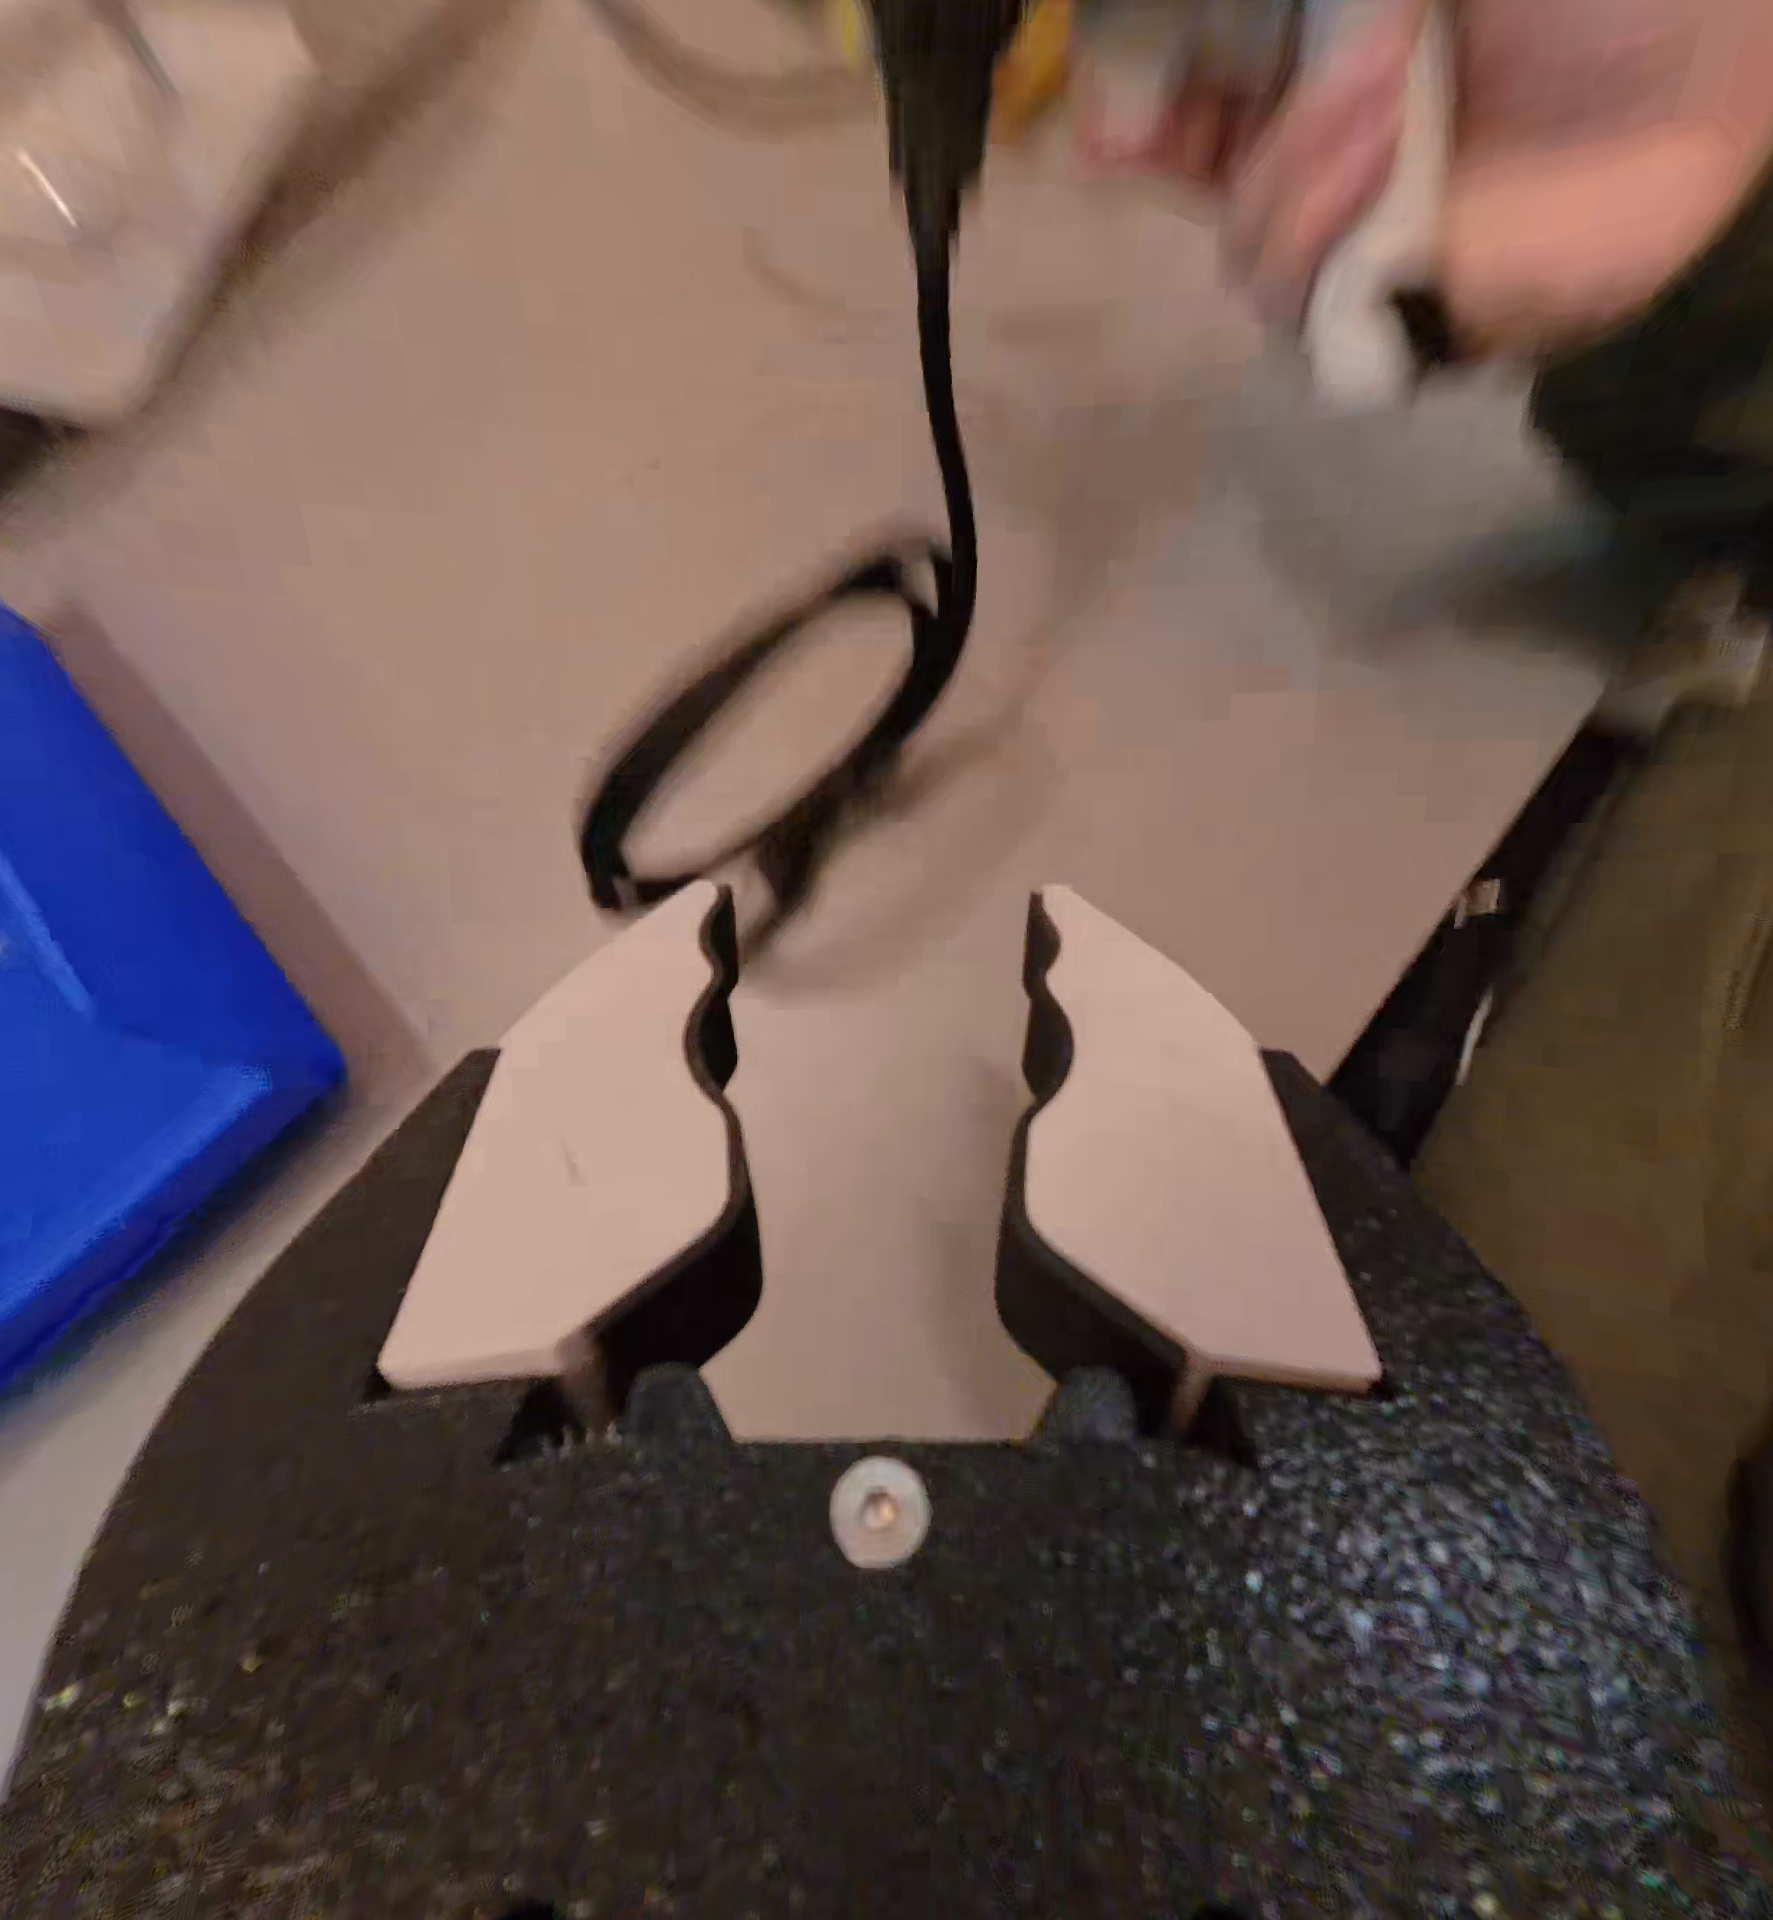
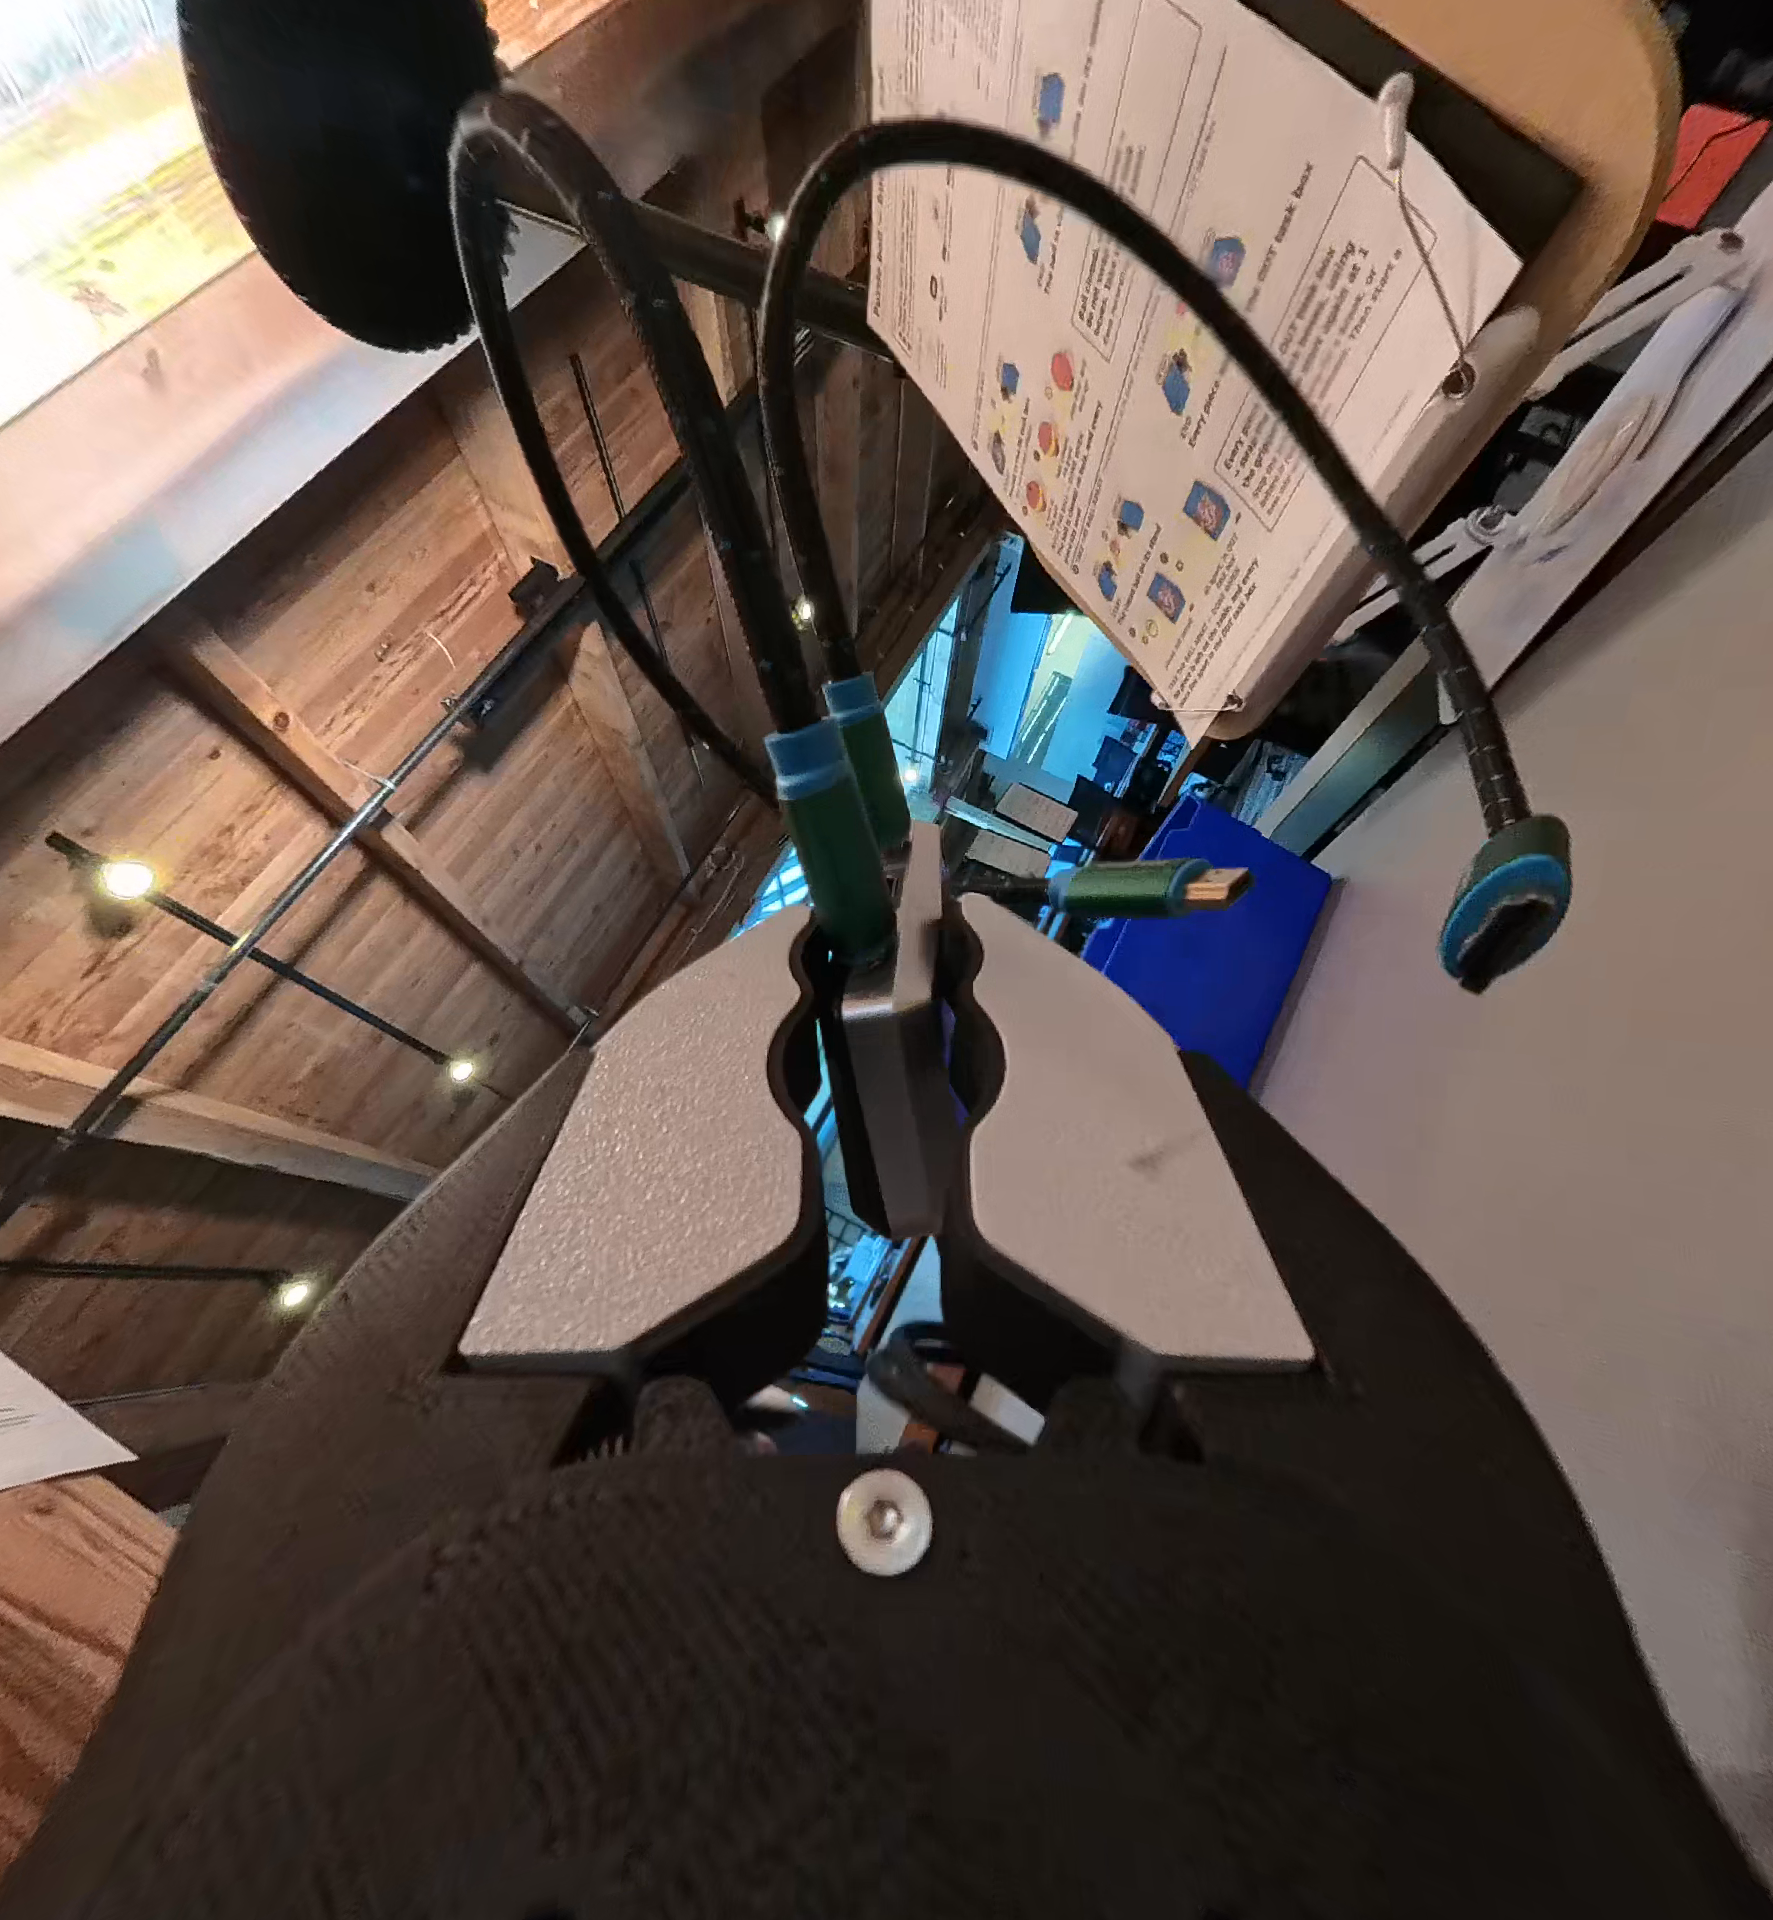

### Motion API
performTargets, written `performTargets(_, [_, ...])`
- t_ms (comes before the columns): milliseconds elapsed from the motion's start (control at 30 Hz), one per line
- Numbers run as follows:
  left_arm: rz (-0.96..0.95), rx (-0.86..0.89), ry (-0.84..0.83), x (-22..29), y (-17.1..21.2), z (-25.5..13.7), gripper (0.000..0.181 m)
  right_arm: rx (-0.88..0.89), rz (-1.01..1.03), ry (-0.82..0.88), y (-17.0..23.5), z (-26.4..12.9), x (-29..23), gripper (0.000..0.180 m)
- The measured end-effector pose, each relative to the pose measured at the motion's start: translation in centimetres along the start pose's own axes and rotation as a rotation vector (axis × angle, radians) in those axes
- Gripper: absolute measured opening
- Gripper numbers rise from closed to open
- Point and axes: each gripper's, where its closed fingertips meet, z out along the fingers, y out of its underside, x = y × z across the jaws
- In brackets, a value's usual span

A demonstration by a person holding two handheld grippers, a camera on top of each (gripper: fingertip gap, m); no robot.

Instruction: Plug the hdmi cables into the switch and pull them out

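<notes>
Right gripper (image 2: 887,997) clamped on the grey switch (image 2: 897,1091), lifted off the tabletop (image 2: 1588,1039), two green plugs (image 2: 835,862) seated. Left gripper (image 1: 877,997) parted, empty, above a black cable (image 1: 949,499) mid-tabletop. Best: steady switch, grip plug body, pull straight.

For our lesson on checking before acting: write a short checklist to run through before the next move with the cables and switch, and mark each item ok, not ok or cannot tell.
1. Right tool grips the switch: ok.
2. Two green plugs seated in the switch: ok.
3. Left tool open and empty, ready to grasp: ok.
4. Free cable ends clear of the plugs: ok.
5. Left wrist view sharp enough to aim: not ok, blurred.
6. Black cable on the table free of tangles: cannot tell.
</notes>
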Motion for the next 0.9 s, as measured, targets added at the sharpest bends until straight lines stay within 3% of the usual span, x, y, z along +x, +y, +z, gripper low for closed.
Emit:
performTargets(33, [-0.004,0.116,-0.021,0.2,-2.2,0.0,0.052,0.006,-0.004,0.001,0.1,0.0,-0.1,0.021])
performTargets(133, [-0.003,0.342,-0.088,0.9,-6.3,2.0,0.052,-0.004,0.003,0.004,1.2,0.2,-0.5,0.021])
performTargets(333, [0.063,0.293,-0.239,1.8,-6.1,8.8,0.052,-0.081,-0.036,-0.027,4.4,0.5,-2.4,0.021])
performTargets(433, [0.12,0.34,-0.326,1.2,-6.5,8.8,0.047,-0.107,-0.061,-0.037,5.3,0.6,-3.1,0.021])
performTargets(733, [0.218,0.382,-0.289,1.9,-6.6,8.7,0.023,-0.127,-0.105,-0.062,6.2,0.7,-4.4,0.021])
performTargets(800, [0.209,0.419,-0.258,1.6,-6.9,8.0,0.022,-0.159,-0.135,-0.113,6.3,0.9,-5.0,0.021])
performTargets(900, [0.173,0.437,-0.153,0.9,-6.8,6.3,0.022,-0.343,-0.349,-0.286,7.6,1.1,-6.7,0.029])
